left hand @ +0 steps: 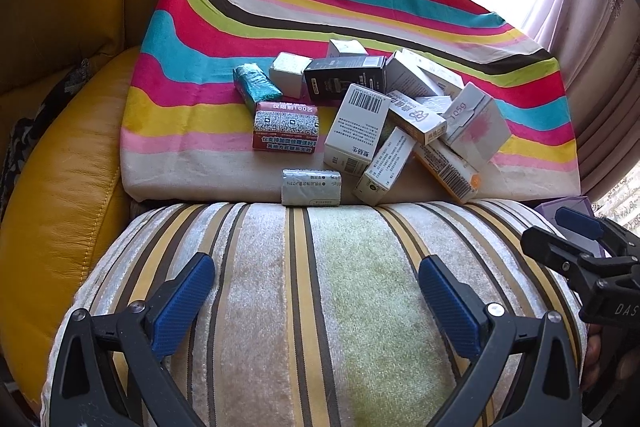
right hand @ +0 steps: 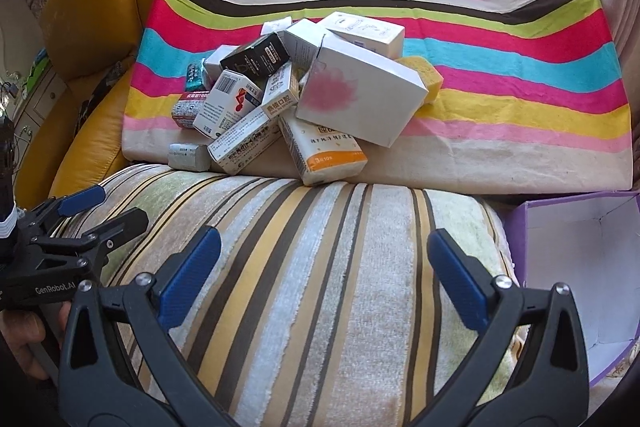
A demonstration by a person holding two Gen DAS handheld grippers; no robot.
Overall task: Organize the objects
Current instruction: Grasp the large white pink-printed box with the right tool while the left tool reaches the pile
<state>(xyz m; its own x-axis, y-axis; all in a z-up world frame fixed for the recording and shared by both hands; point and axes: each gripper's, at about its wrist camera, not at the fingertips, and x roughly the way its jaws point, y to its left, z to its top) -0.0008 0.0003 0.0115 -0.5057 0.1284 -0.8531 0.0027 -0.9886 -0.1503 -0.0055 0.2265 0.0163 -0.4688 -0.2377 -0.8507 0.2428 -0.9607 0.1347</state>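
Many small boxes (right hand: 288, 99) heaped on rainbow-striped cloth (right hand: 500, 67), lower ones half buried, print mostly unreadable. Purple box (right hand: 516, 227) cut off at right edge. Left gripper (left hand: 316, 285) and right gripper (right hand: 324, 261): jaws wide apart, empty, over striped cushion (right hand: 320, 287).

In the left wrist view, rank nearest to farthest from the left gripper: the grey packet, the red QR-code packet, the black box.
From the left gripper:
1. Grey packet, at the bright striped cloth's front edge.
2. Red QR-code packet, behind it, slightly left.
3. Black box, farther back, mid-pile.
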